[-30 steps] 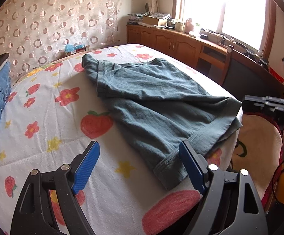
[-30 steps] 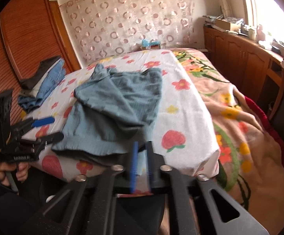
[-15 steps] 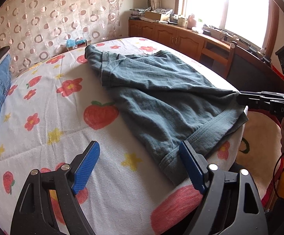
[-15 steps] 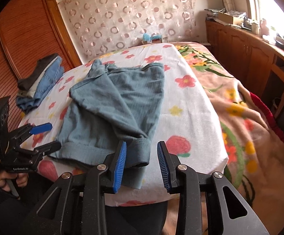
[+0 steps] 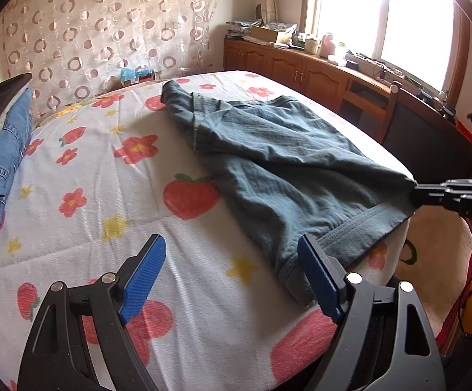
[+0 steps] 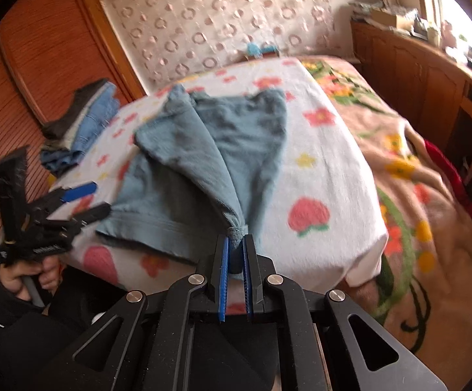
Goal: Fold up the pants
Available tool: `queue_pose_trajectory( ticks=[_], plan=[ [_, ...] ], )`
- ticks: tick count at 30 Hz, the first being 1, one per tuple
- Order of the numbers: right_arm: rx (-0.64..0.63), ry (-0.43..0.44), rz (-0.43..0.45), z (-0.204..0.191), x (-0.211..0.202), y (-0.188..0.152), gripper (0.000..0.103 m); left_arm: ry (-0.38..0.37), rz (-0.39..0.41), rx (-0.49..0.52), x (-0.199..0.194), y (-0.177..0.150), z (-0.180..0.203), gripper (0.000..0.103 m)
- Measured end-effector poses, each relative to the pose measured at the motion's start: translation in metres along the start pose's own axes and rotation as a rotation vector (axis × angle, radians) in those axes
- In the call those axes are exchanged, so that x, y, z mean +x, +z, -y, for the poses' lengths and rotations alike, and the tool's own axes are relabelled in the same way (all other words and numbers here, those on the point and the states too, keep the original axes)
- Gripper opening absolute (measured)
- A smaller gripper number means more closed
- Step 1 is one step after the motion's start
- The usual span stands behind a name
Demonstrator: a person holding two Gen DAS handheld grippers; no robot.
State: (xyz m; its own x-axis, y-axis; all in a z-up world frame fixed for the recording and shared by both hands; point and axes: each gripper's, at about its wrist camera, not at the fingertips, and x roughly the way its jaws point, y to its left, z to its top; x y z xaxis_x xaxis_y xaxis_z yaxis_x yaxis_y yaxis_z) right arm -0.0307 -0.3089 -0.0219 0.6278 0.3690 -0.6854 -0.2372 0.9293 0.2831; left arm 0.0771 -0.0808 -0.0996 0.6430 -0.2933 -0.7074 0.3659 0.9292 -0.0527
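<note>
Grey-blue pants lie on a flower-and-strawberry sheet, waist far, hems near. My left gripper is open and empty, hovering over the sheet with its right finger just beside the near hem. It also shows in the right wrist view. My right gripper is shut on the pants' other hem corner at the bed's edge, pulling the cloth taut. It also shows in the left wrist view.
A stack of folded clothes lies at the left of the bed. A wooden cabinet run with clutter stands under the window. A patterned blanket covers the bed's right side. A wooden wardrobe stands left.
My right gripper opened, then shut on the hem corner and pulled it outward. The pants stretched toward the bed's edge. My left gripper stayed open and edged forward.
</note>
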Motion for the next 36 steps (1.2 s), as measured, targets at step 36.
queue_pose_trajectory(
  ticks=[36],
  plan=[
    [-0.251,0.025,0.091,-0.066,0.075,0.062,0.038,0.098,0.131,-0.108,-0.031,0.014,-0.054,0.084]
  ],
)
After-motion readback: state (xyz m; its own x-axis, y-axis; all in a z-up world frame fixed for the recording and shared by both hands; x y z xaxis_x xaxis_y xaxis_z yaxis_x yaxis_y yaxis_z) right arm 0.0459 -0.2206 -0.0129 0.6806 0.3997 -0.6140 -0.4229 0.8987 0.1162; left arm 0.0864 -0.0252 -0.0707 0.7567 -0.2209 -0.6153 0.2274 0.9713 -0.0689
